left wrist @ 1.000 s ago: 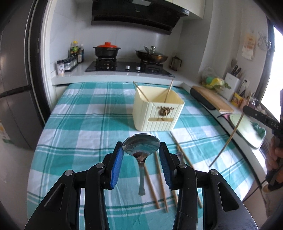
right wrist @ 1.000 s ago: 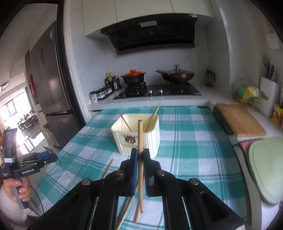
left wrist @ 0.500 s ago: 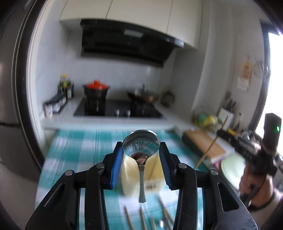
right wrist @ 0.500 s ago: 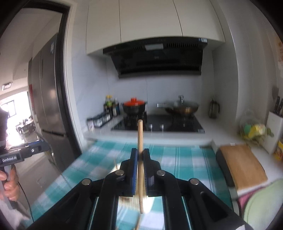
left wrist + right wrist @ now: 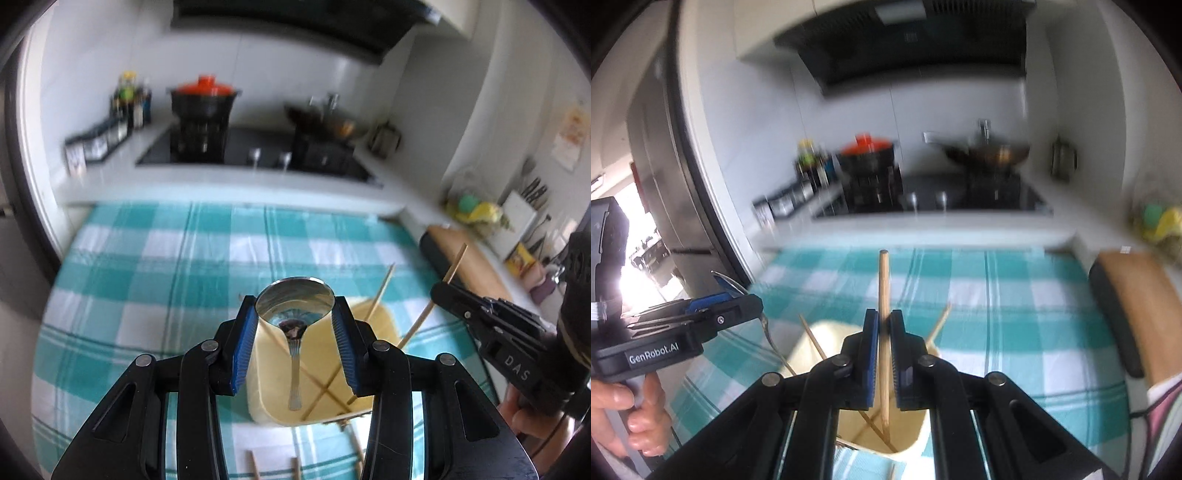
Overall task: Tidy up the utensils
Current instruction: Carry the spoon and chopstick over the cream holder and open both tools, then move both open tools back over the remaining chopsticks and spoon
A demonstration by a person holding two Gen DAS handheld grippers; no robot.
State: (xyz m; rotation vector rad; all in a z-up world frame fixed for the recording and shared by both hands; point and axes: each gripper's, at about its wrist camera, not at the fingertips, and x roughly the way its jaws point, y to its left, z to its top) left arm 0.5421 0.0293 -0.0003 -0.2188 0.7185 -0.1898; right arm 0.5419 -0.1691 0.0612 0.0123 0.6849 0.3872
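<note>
The left hand-held gripper (image 5: 295,325) clamps its blue pads on the bowl of a shiny steel spoon (image 5: 294,308), whose handle hangs down toward the camera. A second ago this spoon sat over the bare checked cloth with the cream ribbed plastic utensil box (image 5: 317,398) standing well ahead of it; now the box lies directly under the spoon, its open top filling the space between the jaws, so the view has travelled forward across the bench (image 5: 155,280) covered in teal-and-white checked cloth. Thin wooden chopsticks (image 5: 380,295) already lean crossed inside the box, and a few more lie on the cloth at the near edge of the view.

The right hand-held gripper (image 5: 883,354) is closed tight on a single light wooden chopstick (image 5: 884,295), held nearly upright with its lower tip now reaching down into the box's mouth (image 5: 912,435). A second ago that box stood clearly beyond the chopstick's tip; it has since slid under the jaws. In the left wrist view the right hand-held gripper (image 5: 448,286) appears at the right edge, much closer to the box than before, its chopstick slanting toward the rim. In the right wrist view the left one (image 5: 738,295) shows at the left edge, held in a person's hand (image 5: 631,417); it too is nearer the box. The background stove and pots are motion-blurred in both views.
</note>
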